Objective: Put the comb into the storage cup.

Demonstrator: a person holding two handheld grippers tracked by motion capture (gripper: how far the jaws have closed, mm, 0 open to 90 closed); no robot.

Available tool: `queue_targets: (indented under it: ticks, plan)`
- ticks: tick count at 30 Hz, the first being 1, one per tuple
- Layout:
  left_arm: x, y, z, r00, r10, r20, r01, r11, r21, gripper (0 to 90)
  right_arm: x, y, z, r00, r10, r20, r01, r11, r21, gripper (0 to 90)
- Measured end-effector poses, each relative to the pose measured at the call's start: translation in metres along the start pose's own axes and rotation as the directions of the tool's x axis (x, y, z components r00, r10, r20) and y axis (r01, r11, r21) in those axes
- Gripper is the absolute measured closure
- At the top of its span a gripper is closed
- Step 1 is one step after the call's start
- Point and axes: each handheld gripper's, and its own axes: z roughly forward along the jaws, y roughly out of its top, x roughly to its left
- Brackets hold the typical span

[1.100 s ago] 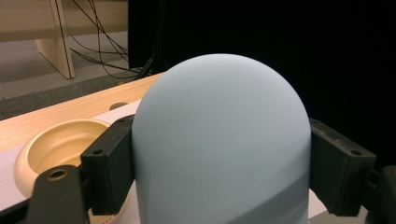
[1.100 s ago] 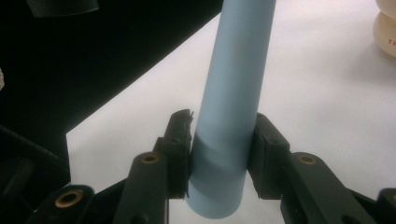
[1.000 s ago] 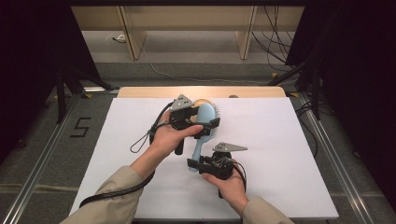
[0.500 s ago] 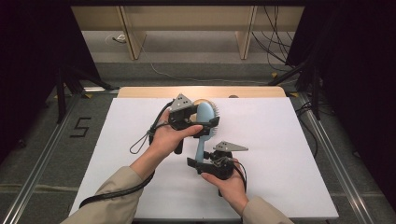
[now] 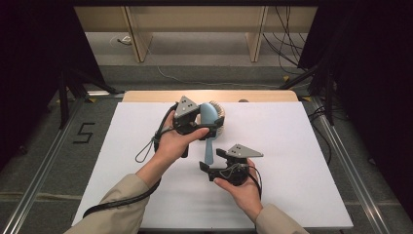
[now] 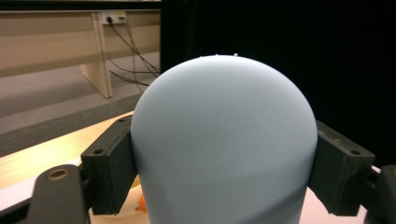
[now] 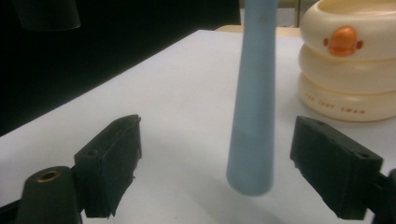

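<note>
Left tool [image 5: 207,126] clamps the blue brush [image 5: 210,127] (head end); right tool [image 5: 208,163] has just been opening — handle between, untouched.

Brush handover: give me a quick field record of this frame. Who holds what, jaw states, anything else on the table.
object: blue brush
left gripper: shut on the brush head, jaws pressed to both sides of it
right gripper: open, jaws have just been opening, handle end between them, not touching
handle: hangs down, its tip just above the white table
other item: cream ringed holder with an orange duck face, standing beyond the handle
brush support: left gripper alone
</note>
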Motion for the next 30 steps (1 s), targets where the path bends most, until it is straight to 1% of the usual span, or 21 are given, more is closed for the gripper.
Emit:
queue_targets:
  ticks: [2,4,7,9,12,14,16,18,23,30]
  plan:
    - [0.001,0.001,-0.001,0.9998,0.001,-0.022,-0.001,0.9999,-0.012,19.6,-0.001,0.002,-0.003,0.9992,-0.033,0.023,0.033,0.999,-0.003,16.4]
    - [0.003,0.001,-0.001,0.9991,-0.003,-0.043,0.002,0.9998,-0.020,19.6,-0.002,0.004,-0.005,0.9947,-0.085,0.057,0.086,0.996,-0.004,16.4]
    - [0.005,0.003,-0.002,0.9969,-0.007,-0.078,0.005,0.9995,-0.031,19.6,-0.005,0.006,-0.011,0.9895,-0.123,0.077,0.123,0.992,-0.005,16.1]
    - [0.005,0.004,-0.002,0.9949,-0.011,-0.100,0.007,0.9992,-0.040,19.6,-0.008,0.006,-0.015,0.9866,-0.135,0.092,0.135,0.991,-0.001,16.1]
    - [0.006,0.005,-0.002,0.9913,-0.017,-0.131,0.010,0.9985,-0.055,19.6,-0.015,0.007,-0.023,0.9842,-0.131,0.118,0.133,0.991,-0.006,16.1]
    - [0.007,0.006,-0.002,0.9886,-0.020,-0.149,0.011,0.9979,-0.064,19.6,-0.019,0.008,-0.028,0.9808,-0.145,0.131,0.147,0.989,-0.007,16.1]
    - [0.007,0.006,-0.002,0.9865,-0.025,-0.162,0.014,0.9974,-0.071,19.6,-0.023,0.009,-0.033,0.9775,-0.157,0.140,0.160,0.987,-0.009,16.1]
    - [0.007,0.007,-0.001,0.9844,-0.032,-0.173,0.019,0.9969,-0.077,19.6,-0.027,0.008,-0.039,0.9770,-0.152,0.150,0.155,0.988,-0.012,16.1]
    - [0.009,0.011,-0.002,0.9806,-0.041,-0.192,0.023,0.9953,-0.094,19.6,-0.034,0.007,-0.050,0.9732,-0.149,0.175,0.155,0.988,-0.019,16.1]
    - [0.012,0.015,-0.001,0.9780,-0.035,-0.206,0.014,0.9947,-0.102,19.6,-0.042,0.003,-0.064,0.9730,-0.134,0.188,0.140,0.990,-0.018,16.1]
